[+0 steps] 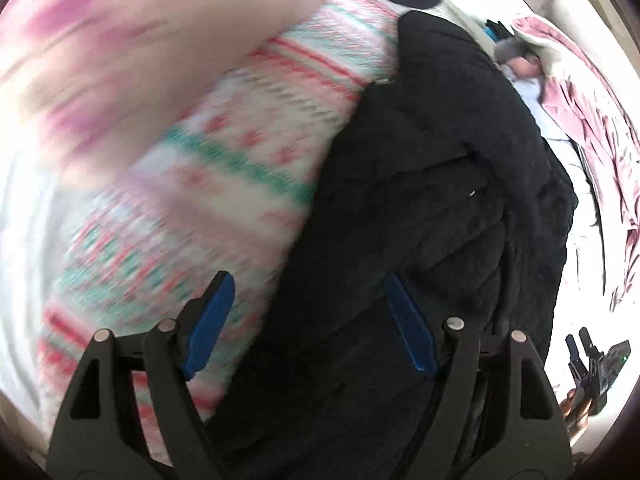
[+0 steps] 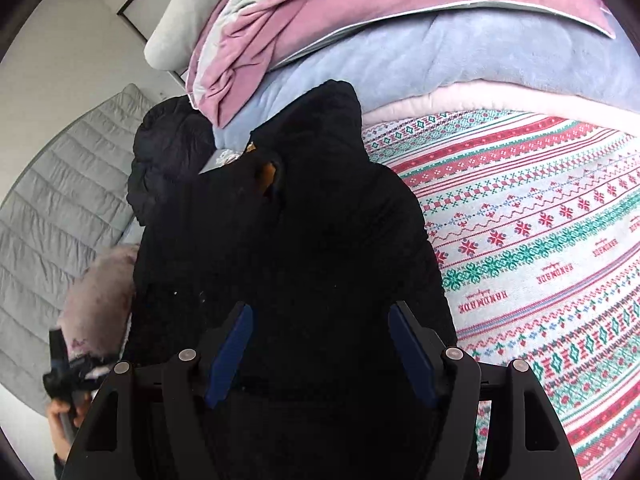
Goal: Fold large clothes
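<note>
Both hand-held grippers (image 1: 308, 320) (image 2: 322, 344) spread wide, empty, above black coat (image 2: 288, 232), patterned blanket (image 2: 540, 240).

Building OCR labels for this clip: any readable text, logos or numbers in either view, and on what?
"HANDMADE": printed repeatedly, seen upside down, on the patterned bedspread.
Small script line beside each "HANDMADE": too small to read.
Black jacket: no readable label.
Left wrist view: bedspread blurred, nothing readable.

we look down past our right gripper (image 2: 320, 344), its blue fingers (image 2: 230, 350) spread apart over a black padded coat (image 2: 288, 240) with nothing pinched between them. the coat lies on a patterned bedspread (image 2: 540, 240). beyond it are a pink blanket (image 2: 320, 12) and a pale blue one (image 2: 440, 56). at the lower left, the left gripper (image 2: 66, 376) is blurred.
</note>
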A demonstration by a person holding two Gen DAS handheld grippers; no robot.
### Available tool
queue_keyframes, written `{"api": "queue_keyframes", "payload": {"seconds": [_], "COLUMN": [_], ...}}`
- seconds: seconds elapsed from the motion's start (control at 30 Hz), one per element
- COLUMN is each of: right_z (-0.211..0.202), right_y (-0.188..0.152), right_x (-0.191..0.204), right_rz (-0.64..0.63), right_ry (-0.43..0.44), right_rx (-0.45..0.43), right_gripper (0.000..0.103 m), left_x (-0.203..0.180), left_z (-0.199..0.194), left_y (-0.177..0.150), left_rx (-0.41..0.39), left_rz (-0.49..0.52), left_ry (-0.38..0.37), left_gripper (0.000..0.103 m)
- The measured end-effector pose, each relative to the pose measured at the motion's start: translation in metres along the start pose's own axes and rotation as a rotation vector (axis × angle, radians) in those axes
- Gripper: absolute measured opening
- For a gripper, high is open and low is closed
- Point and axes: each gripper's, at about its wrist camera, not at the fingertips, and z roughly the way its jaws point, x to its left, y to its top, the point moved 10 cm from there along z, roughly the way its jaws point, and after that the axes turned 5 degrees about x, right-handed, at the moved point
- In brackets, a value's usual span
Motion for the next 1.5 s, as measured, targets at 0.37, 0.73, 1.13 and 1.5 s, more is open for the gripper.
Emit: {"api": "queue_keyframes", "payload": {"seconds": [0.37,0.73,1.13,1.5], "right_z": [-0.059,-0.149,-0.105,-0.115], "right_y": [-0.062,-0.243,-0.262,-0.244], "right_x": [-0.033,-0.088,-0.07,-0.075], "right_rz": [0.15,0.221,-0.053,-0.055], "right_ry": [0.095,0.062,-0.314,-0.346], "right_rx": [0.019,-0.065,-0.004,-0.109], "right_gripper": [0.072,0.071,0.028,0.007], "left_x": [0.04,0.077,0.074,0.067], "left_z": [-0.045,-0.09,-0.074,-0.052], "left_y": [-0.107,-0.201,-0.232,-0.203], "left_rx": [0.029,-0.052,-0.105,-0.186], "left_rz": [0.098,0.108,0.275,0.284], "left_ry": [-0.113,-0.246,-0.097,0.002], "left_gripper": [0.078,0.078,0.077,0.009]}}
